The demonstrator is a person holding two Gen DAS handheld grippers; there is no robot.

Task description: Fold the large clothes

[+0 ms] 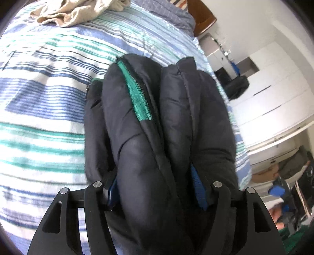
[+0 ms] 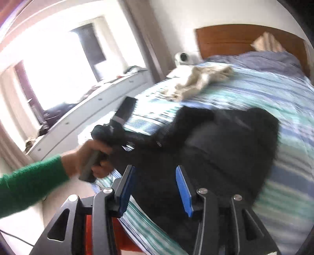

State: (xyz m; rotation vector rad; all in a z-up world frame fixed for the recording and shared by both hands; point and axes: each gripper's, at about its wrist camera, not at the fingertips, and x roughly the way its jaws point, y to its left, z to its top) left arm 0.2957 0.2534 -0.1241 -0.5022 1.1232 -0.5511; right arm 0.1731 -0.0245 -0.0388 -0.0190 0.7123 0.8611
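Observation:
A dark navy puffer jacket [image 1: 141,121] with a green zipper [image 1: 137,92] is bunched between the blue-padded fingers of my left gripper [image 1: 157,188], which is shut on thick folds of it above the striped bed [image 1: 39,98]. In the right wrist view the same jacket [image 2: 215,149] lies in a heap on the bed [image 2: 284,109]. My right gripper [image 2: 157,188] is open, its blue pads [image 2: 183,188] apart just in front of the jacket's near edge. The left gripper [image 2: 117,129], held by a hand in a green sleeve, grips the jacket's left side.
A beige garment [image 1: 78,11] lies crumpled farther up the bed, also in the right wrist view [image 2: 198,80]. A wooden headboard [image 2: 245,39] and grey-blue pillows [image 2: 265,58] stand at the head. White drawers [image 2: 88,109] run along the left; white wardrobes [image 1: 274,88] on the other side.

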